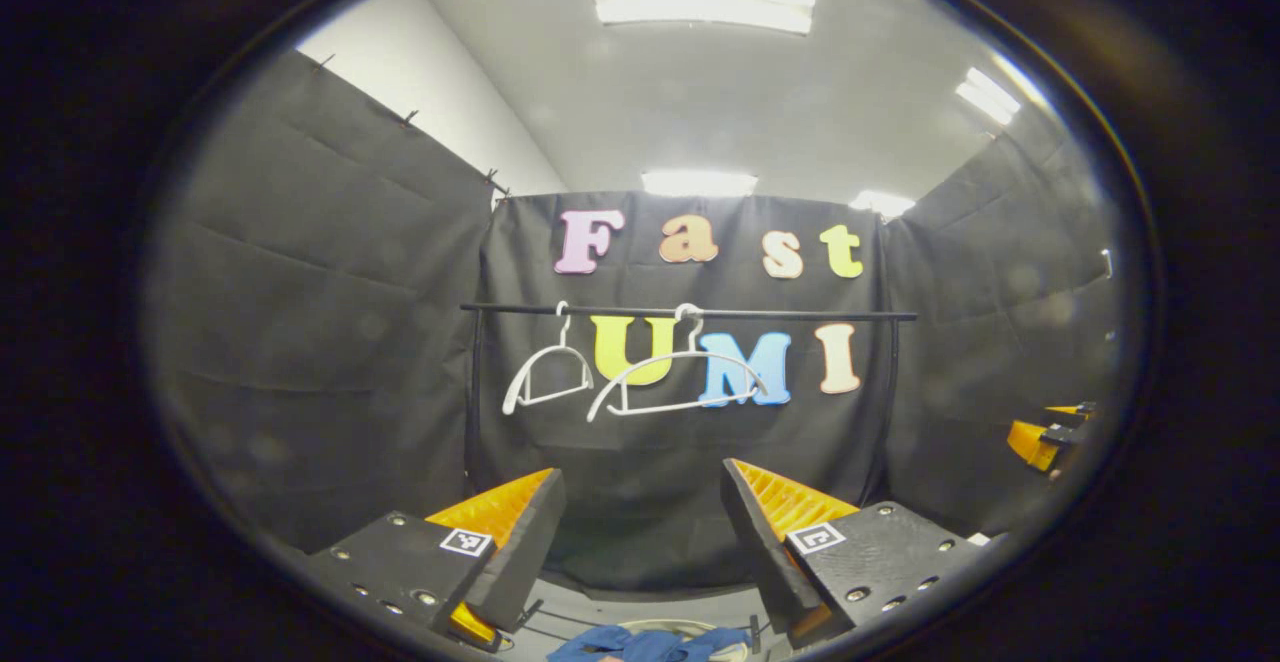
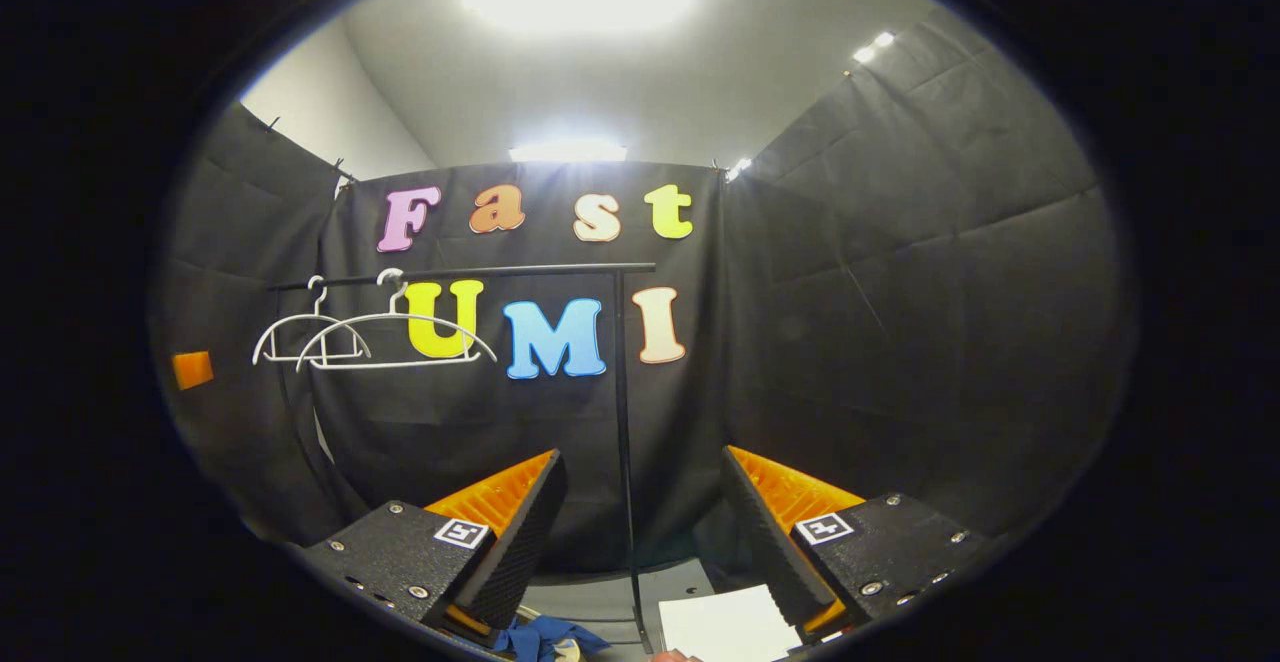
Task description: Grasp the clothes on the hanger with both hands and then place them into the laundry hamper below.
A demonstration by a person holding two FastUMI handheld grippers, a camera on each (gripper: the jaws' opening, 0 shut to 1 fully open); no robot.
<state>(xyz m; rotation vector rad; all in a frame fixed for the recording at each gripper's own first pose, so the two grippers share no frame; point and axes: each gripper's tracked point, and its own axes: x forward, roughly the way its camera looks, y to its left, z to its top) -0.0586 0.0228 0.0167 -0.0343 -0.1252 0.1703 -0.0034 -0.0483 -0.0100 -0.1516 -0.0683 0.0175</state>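
Observation:
Two bare white hangers hang on a black rail at the back of the booth; in the right gripper view the same hangers sit left of centre. Blue clothes lie low at the bottom edge with a pale rim of the hamper beside them, and a bit of blue cloth shows low in the right gripper view. My left gripper is open with nothing between its fingers. My right gripper is open too, and empty. The right gripper also shows far right.
The rail's black upright post runs down between the right gripper's fingers. A white sheet lies on the floor by its foot. Black cloth walls close in on three sides.

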